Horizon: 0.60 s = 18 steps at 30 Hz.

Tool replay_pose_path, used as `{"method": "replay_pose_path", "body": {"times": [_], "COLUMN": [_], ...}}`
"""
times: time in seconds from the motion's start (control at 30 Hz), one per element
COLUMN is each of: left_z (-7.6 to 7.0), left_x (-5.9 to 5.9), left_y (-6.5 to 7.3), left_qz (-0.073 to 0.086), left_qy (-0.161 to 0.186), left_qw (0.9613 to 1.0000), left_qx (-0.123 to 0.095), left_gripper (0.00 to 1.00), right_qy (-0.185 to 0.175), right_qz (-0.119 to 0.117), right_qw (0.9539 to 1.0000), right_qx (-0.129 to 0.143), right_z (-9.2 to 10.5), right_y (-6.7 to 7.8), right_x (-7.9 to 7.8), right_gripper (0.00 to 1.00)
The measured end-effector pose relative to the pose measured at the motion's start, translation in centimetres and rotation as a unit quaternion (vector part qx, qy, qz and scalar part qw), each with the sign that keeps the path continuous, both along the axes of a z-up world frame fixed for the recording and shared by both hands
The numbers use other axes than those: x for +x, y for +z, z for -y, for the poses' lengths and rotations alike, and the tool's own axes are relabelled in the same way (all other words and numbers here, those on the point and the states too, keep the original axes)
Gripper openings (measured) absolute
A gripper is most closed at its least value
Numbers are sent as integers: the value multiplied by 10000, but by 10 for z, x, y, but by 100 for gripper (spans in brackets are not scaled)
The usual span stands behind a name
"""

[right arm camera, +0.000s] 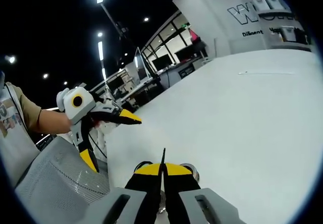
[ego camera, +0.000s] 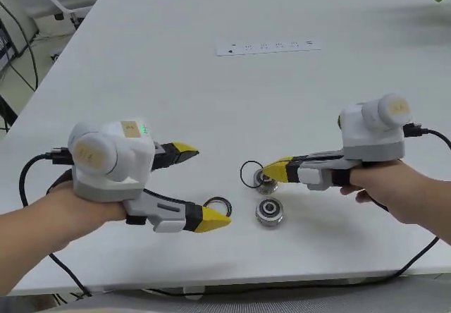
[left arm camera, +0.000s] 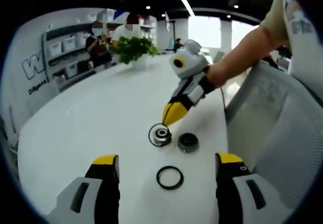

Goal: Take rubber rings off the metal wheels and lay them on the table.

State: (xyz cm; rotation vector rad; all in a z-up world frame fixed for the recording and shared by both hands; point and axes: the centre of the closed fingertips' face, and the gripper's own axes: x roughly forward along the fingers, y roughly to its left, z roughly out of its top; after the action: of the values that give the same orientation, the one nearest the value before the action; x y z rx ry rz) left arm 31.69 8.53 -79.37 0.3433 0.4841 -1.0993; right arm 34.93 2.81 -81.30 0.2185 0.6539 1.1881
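rubber ring [ego camera: 242,175] seemingly pinched by right gripper [ego camera: 270,173] | left gripper [ego camera: 205,185] spread

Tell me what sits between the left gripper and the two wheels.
A loose rubber ring lies flat on the table, near the left gripper's open jaws, in the left gripper view.

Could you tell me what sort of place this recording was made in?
Most likely an open-plan office or lab showroom: a long white table with a power strip, wall shelves of storage bins, and desks with monitors beyond.
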Motion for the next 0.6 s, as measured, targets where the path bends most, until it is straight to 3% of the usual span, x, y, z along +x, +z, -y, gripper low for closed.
{"method": "replay_pose_path", "body": {"times": [0.6], "left_z": [-25], "left_x": [-13], "left_y": [7], "left_qz": [58], "left_qy": [167], "left_qw": [9998], "left_qx": [51], "left_gripper": [87], "right_qy": [249], "right_qz": [-44], "right_qw": [9997], "right_qx": [44], "right_z": [-20], "right_y": [6], "right_x": [-13], "right_gripper": [0]}}
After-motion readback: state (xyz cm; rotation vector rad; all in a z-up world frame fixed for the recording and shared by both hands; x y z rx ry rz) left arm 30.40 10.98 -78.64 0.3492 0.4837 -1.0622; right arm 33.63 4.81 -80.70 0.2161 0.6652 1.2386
